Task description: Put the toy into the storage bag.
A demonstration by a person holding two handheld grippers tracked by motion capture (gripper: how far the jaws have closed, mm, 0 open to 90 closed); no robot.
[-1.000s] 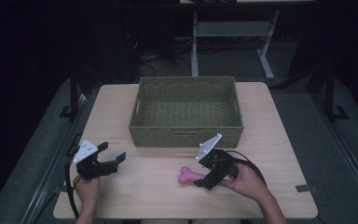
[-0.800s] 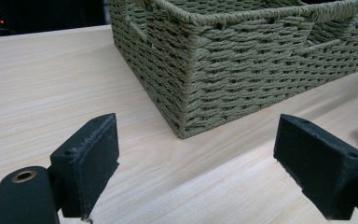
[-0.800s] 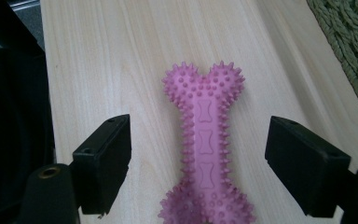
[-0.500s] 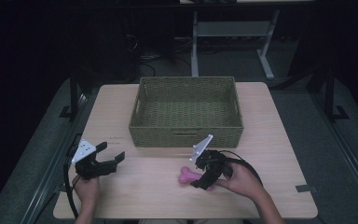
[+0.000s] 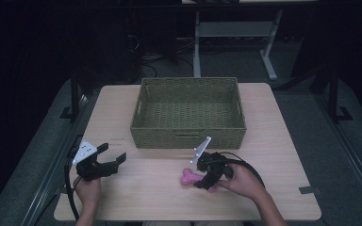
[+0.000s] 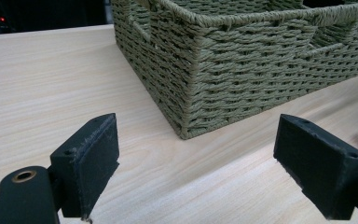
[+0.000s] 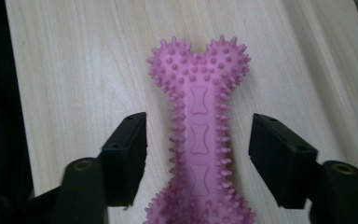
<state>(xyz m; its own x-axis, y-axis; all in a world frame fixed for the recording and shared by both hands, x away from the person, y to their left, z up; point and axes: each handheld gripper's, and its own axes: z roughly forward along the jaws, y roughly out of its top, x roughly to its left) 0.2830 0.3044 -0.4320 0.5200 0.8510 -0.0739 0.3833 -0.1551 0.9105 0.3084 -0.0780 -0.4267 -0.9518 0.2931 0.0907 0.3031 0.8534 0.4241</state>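
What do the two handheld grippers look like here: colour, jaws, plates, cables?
Both the left gripper and the right gripper are black, with two blocky matte jaws. Each carries a grey three-cornered plate on top and trails a black cable. No sleeves show on the forearms.

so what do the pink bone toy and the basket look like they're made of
The pink bone toy looks like soft moulded rubber or plastic with a matte finish: its edges and ends are covered in small nubs and spikes, and bone shapes are pressed into its shaft. The basket looks woven from twisted olive-green cord, perhaps paper rope or seagrass; the plaited strands show clearly on its wall and rim.
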